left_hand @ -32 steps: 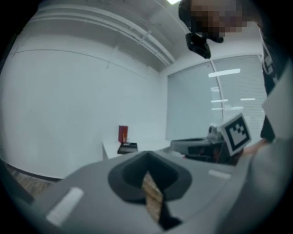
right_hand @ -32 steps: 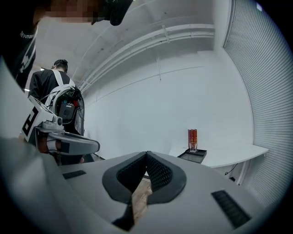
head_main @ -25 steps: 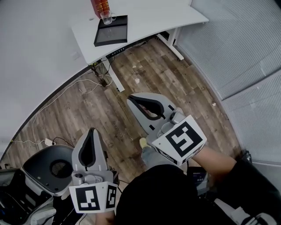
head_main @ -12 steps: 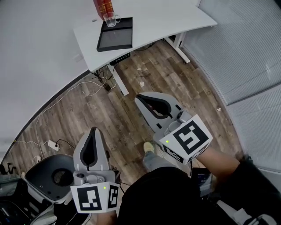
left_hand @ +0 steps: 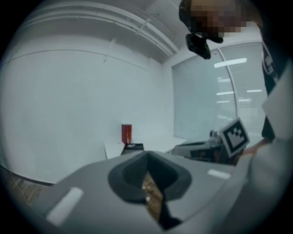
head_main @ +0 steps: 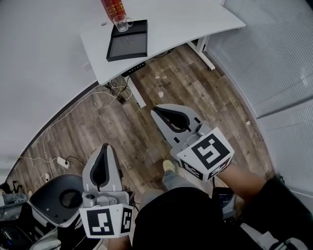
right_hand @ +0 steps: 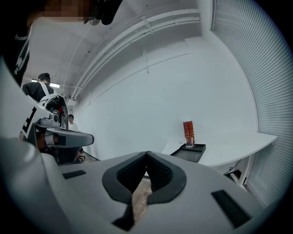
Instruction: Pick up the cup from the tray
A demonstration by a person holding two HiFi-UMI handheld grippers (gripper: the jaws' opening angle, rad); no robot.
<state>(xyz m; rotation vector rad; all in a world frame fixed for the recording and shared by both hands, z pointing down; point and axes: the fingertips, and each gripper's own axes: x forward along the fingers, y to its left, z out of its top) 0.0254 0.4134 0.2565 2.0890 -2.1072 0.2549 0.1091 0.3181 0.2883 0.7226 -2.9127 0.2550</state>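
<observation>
Clear glass cup (head_main: 120, 22), handled, stands at far corner of flat black rectangular tray (head_main: 128, 45) on smooth white table (head_main: 186, 19), just beside red cylinder (head_main: 112, 6). Left gripper (head_main: 104, 146) and right gripper (head_main: 156, 111) both clenched, empty, textured dark pads meeting, well apart from tray, over wood-plank floor (head_main: 195, 93)

Your left claw (head_main: 104, 146) and right claw (head_main: 156, 111) are both pale grey shells with dark charcoal pads. The marker cubes (head_main: 208, 153) on them are white with black square patterns. The counter (head_main: 195, 22) is plain white. Near its left edge the tray (head_main: 128, 44) is black with a slightly shiny dark middle. The cup (head_main: 120, 21) at the tray's far corner is clear glass, and the container (head_main: 112, 7) just beside it is red-orange. The floor (head_main: 205, 93) is mottled brown wood plank. Your top is black.
</observation>
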